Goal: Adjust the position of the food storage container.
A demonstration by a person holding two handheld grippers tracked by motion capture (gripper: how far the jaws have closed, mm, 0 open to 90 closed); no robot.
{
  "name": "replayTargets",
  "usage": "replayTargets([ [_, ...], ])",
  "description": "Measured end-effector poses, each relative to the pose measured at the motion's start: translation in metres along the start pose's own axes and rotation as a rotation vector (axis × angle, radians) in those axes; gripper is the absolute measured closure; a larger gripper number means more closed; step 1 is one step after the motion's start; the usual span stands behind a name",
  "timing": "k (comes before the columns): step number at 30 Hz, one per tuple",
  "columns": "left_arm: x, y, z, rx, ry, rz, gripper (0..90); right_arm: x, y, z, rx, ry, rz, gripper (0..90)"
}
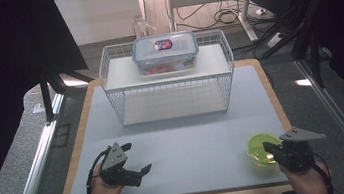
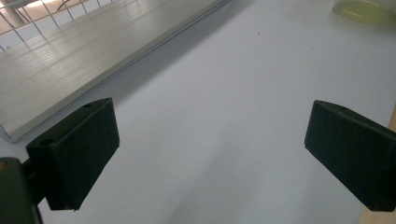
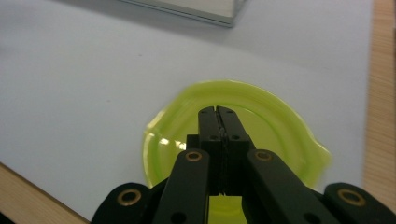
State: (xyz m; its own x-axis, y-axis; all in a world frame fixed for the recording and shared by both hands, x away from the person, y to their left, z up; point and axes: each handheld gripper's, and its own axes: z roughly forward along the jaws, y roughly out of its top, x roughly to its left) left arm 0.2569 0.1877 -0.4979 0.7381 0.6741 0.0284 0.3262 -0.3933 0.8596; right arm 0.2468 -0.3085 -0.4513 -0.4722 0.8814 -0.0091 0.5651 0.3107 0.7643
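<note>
Right tool at near-right corner of desk, jaws pressed together, pinching near rim of yellow-green bowl. From right gripper view: jaws meet flat over bowl, sliver of translucent green rim caught low between them; rest of bowl spreads out ahead of and to both sides of tool tips. Bowl sits on pale grey desk surface, just inside wooden edge strip off to tool's right. Whether bowl lifted or resting flat: cannot tell.

Left tool at near-left of desk, held in left hand, jaws spread wide, nothing between. From left gripper view: two black pads standing apart over bare desk, not touching anything. Same bowl visible far ahead and to right of this tool, well apart from it.

Wire basket rack ahead of both tools, toward far side of desk, roughly centred. White upper shelf carrying clear lidded container with blue-edged lid; reddish contents inside, too blurred to identify. Lower shelf board of rack showing ahead-left of left tool; its corner ahead of right tool, beyond bowl.

Right hand behind right tool at desk's near edge. Cables and furniture legs on floor beyond rack.
</note>
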Motion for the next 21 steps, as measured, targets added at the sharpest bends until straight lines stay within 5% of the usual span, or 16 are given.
replayTargets([
  [13,0.000,0.000,0.001,0.005,-0.002,0.000,3.0,-0.035,-0.023,-0.014,0.018,-0.142,0.097,90.0],
  [21,0.000,0.000,0.001,0.010,-0.004,0.001,3.1,-0.036,-0.027,-0.005,0.053,-0.138,0.102,90.0],
])
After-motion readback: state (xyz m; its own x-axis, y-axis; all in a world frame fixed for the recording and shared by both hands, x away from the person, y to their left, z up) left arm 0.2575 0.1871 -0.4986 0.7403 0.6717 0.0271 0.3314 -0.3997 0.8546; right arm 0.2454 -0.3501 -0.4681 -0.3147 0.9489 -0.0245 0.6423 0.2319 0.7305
